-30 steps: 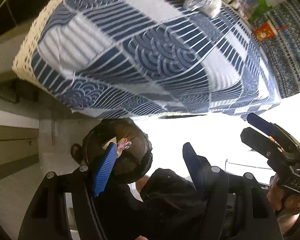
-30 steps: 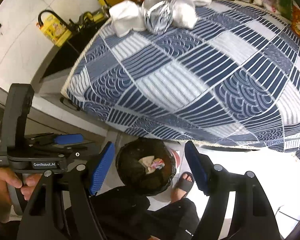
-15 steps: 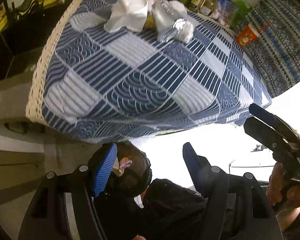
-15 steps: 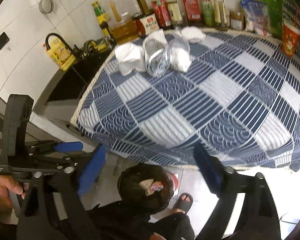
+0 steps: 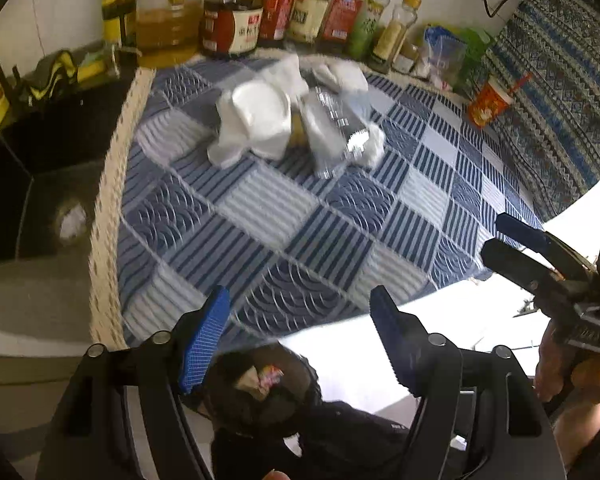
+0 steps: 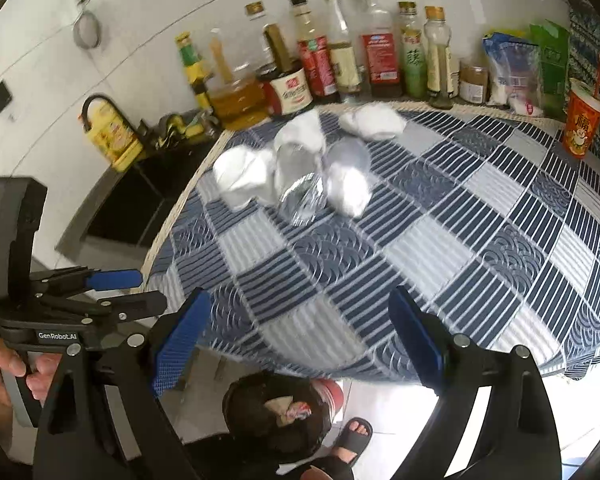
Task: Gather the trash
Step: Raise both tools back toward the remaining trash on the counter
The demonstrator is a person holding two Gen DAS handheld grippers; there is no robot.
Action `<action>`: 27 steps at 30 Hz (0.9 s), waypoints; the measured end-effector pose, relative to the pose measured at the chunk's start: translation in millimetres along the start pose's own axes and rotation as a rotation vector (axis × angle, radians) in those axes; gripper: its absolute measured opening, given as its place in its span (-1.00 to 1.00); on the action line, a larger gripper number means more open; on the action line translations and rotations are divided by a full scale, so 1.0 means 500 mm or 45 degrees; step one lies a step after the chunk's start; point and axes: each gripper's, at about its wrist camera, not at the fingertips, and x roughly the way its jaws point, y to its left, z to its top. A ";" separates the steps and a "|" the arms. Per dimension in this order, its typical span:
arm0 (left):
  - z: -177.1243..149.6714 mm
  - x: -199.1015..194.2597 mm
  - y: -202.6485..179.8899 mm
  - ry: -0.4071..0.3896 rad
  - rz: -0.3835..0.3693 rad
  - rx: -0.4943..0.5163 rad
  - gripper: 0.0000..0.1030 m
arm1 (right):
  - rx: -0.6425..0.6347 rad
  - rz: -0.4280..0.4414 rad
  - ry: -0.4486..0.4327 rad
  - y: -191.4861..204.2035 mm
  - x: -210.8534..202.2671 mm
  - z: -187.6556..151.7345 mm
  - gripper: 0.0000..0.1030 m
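Left hand-held gripper (image 5: 298, 340) jaws opening, nothing between them, right hand-held gripper (image 6: 300, 344) wide open and empty, crumpled white tissues (image 6: 242, 176) and clear plastic bottle (image 6: 300, 184) at twelve o'clock on checked desk (image 6: 440, 240), black-lined trash bin (image 6: 276, 420) at six o'clock on floor.

Both grippers have lifted away from the black-lined trash bin (image 6: 278, 420), which a second ago sat between each pair of fingers and now lies below and behind them. The left gripper (image 5: 300, 338) is opening its jaws, nothing between them; the right gripper (image 6: 300, 338) has spread wider, also empty. The crumpled tissues (image 5: 256, 120) and clear plastic bottle (image 6: 300, 184) now lie ahead of the fingertips, nearer mid-view.
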 end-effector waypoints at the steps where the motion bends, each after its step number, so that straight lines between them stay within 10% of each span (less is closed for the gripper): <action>1: 0.017 0.002 0.006 -0.011 0.003 0.000 0.54 | 0.003 -0.004 -0.004 -0.004 0.004 0.011 0.74; 27: 0.220 0.111 0.028 -0.034 0.115 0.097 0.54 | 0.139 0.076 -0.031 -0.113 0.147 0.131 0.68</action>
